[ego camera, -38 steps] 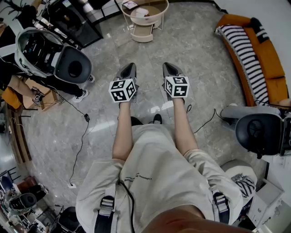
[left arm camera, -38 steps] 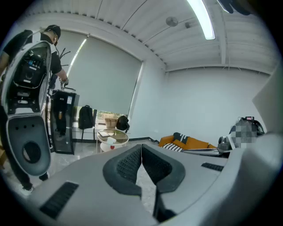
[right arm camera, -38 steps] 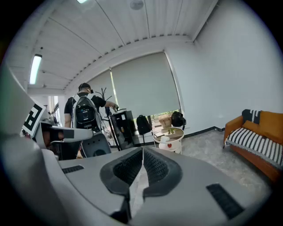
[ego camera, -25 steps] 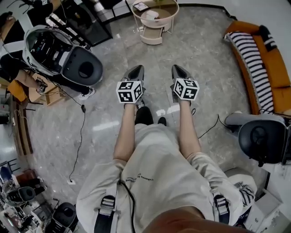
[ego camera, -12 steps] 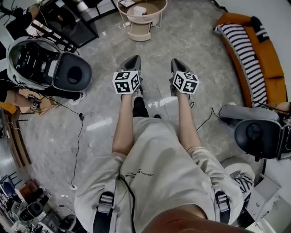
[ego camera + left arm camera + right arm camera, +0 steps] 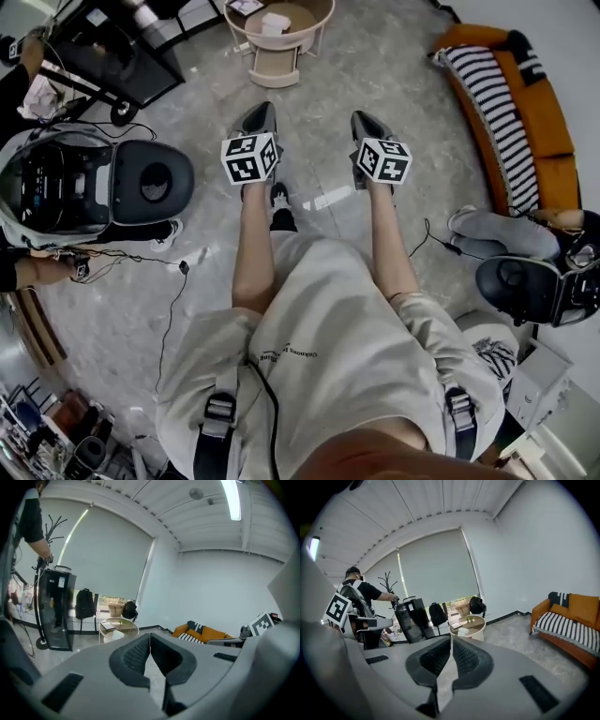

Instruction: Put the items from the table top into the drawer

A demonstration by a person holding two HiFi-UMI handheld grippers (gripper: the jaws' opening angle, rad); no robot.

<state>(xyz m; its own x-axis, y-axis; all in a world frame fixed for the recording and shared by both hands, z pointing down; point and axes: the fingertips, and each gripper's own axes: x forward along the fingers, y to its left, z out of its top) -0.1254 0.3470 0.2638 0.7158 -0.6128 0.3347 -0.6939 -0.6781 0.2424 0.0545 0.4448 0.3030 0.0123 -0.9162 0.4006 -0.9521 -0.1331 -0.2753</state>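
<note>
A round beige table stands ahead across the grey stone floor, with a white box and a flat tablet-like item on top. It also shows in the left gripper view as the table and in the right gripper view as the table. No drawer can be made out. My left gripper and right gripper are held side by side in front of me, well short of the table. The left gripper is shut with nothing in it, and so is the right gripper.
An orange sofa with a striped blanket lines the right wall. A black cabinet stands left of the table. A large grey pod chair sits at left, an office chair at right. A cable trails on the floor. A person in black stands by the cabinet.
I have walked forward over the floor toward the round table, carrying both grippers along. The pod chair has slid back along my left. Both grippers stayed shut and empty.
</note>
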